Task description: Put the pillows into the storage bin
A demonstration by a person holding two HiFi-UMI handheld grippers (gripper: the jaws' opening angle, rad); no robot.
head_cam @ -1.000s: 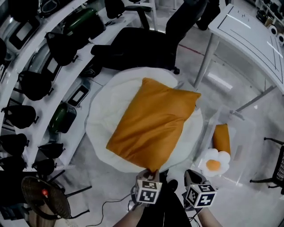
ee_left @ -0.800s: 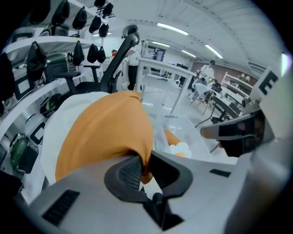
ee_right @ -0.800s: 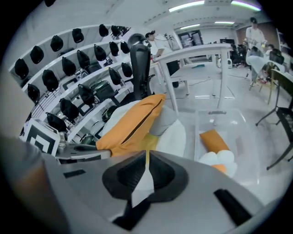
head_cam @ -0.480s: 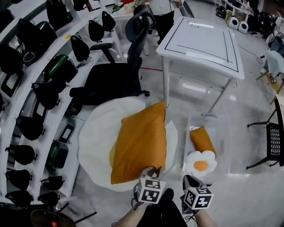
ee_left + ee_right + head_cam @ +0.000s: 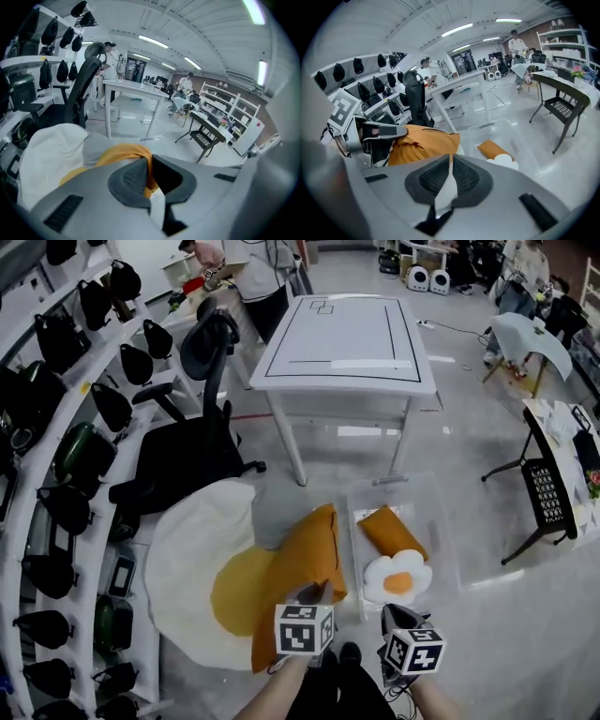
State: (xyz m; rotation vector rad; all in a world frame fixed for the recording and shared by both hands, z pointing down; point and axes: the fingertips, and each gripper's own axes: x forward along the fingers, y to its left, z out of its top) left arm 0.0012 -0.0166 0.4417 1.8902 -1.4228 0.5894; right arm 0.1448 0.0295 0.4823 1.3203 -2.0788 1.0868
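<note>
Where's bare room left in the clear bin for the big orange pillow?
Bare: the clear bin's far end, between the small orange pillow and the wall toward the white table. Crowded: the near end, under the egg pillow.

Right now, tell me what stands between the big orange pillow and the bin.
Nothing visible does. The left gripper pinches the big pillow by a corner, beside the open bin. Inside, a small orange pillow and an egg pillow already take up much room.

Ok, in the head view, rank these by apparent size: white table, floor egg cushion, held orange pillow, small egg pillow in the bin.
1. white table and floor egg cushion: too alike to rank
2. held orange pillow
3. small egg pillow: smallest
</note>
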